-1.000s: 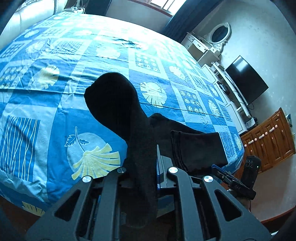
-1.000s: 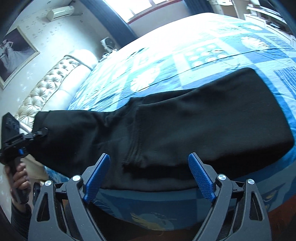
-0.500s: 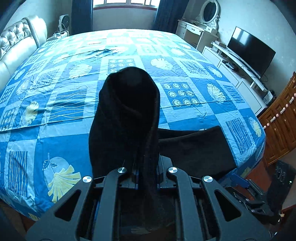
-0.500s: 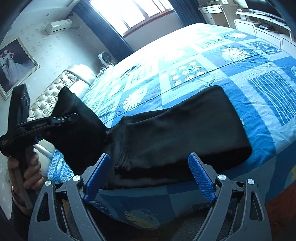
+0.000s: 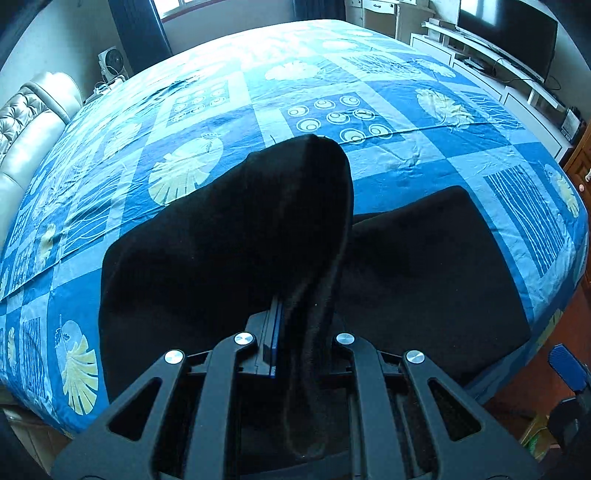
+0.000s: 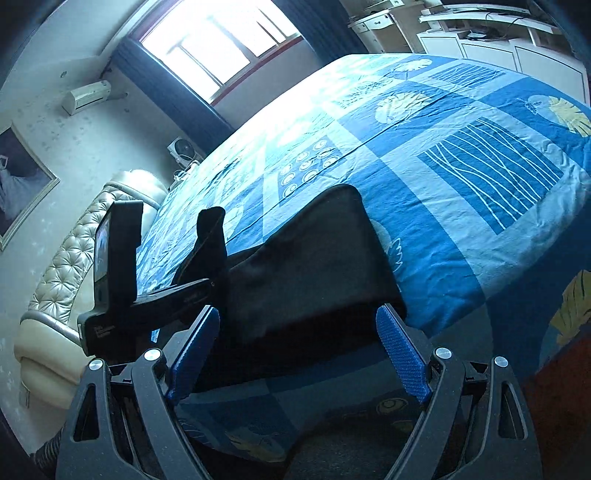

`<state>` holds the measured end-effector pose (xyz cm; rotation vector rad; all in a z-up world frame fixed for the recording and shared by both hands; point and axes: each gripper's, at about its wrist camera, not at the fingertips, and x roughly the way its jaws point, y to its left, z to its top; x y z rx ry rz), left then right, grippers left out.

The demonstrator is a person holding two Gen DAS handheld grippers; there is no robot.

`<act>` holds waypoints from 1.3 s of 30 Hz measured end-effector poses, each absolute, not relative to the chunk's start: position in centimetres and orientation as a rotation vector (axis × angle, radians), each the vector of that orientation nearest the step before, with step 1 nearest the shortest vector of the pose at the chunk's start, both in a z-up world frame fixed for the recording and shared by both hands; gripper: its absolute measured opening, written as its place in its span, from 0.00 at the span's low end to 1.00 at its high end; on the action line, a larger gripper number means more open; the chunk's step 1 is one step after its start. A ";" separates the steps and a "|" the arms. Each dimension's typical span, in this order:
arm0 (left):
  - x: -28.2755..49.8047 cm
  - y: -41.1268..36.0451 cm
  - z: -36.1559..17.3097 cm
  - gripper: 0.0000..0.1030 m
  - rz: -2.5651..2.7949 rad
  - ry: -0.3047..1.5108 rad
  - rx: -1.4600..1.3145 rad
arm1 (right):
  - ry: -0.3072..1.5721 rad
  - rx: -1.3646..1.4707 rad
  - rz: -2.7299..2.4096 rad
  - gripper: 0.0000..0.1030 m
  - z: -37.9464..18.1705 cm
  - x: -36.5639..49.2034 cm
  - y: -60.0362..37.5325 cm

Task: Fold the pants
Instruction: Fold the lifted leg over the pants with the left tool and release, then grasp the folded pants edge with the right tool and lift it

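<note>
Bedroom: blue patchwork bedspread (image 5: 406, 177) with leaf and circle prints, tufted headboard (image 6: 70, 266) far left, window (image 6: 218, 48) far, TV (image 5: 509, 33) and white cabinet (image 5: 491, 85) far right, small fan (image 5: 114, 61) by curtain. Black pants (image 5: 436, 280) lying along near edge of bed, part lifted. Left gripper (image 5: 291, 332) clamped tight on raised fold of pants, fabric draped over fingers, hiding tips and blocking middle of left wrist view. Right gripper (image 6: 295, 343) spread wide, blue pads (image 6: 400, 347) either side of pants' near edge, not touching. Left gripper body in front of headboard in right wrist view. Pants plain black, matte, seams hard to make out. Holding hands cut off.
</note>
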<state>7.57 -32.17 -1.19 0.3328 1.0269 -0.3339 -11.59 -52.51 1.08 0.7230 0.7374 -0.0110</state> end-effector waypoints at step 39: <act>3.7 -10.2 1.4 0.86 -0.252 0.847 0.005 | 0.964 0.782 0.249 0.83 -2.8 2.1 -50.3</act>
